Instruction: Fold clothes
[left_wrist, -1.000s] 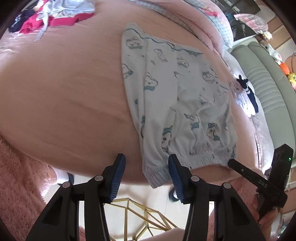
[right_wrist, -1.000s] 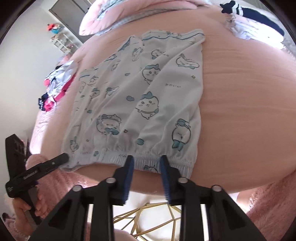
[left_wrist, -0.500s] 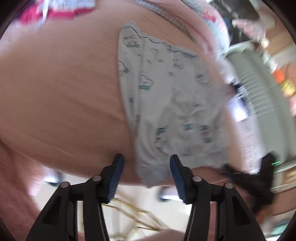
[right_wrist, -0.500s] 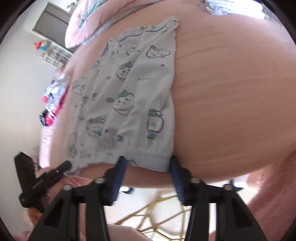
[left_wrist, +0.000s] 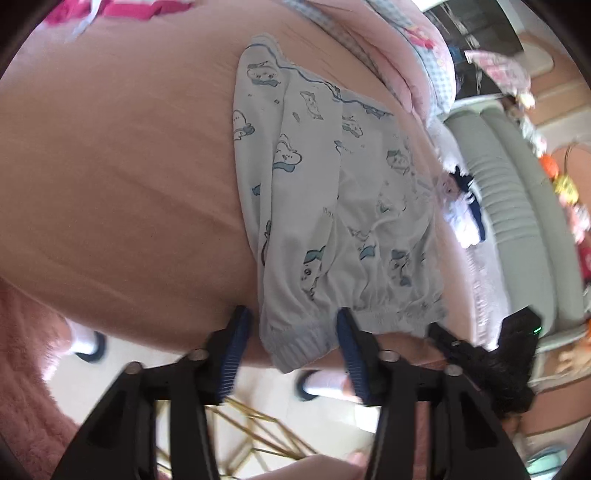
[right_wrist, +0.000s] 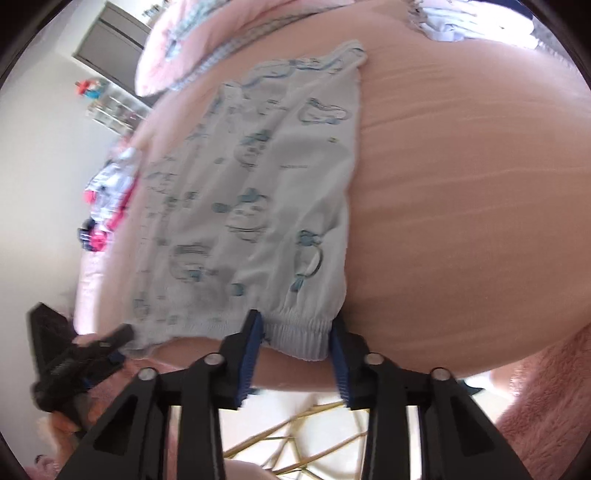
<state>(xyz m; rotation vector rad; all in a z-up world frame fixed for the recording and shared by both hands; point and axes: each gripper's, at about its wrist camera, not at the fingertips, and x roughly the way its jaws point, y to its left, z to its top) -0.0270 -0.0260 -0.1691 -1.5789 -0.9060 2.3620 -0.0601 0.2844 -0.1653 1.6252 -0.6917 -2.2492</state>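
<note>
pale blue cartoon-print cotton shorts flat on pink bed sheet | left gripper, right gripper: fingers spread around ribbed hem at 6 o'clock | pinch both corners evenly, lift together

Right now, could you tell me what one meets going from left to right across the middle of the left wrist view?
Bare pink bedsheet → pale blue printed shorts → small navy and white garment → ribbed grey-green headboard → colourful toys.

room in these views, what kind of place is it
Most likely a bedroom in a home: a printed garment lies on a pink bed, with pillows at its head and a heap of clothes beside it.
</note>
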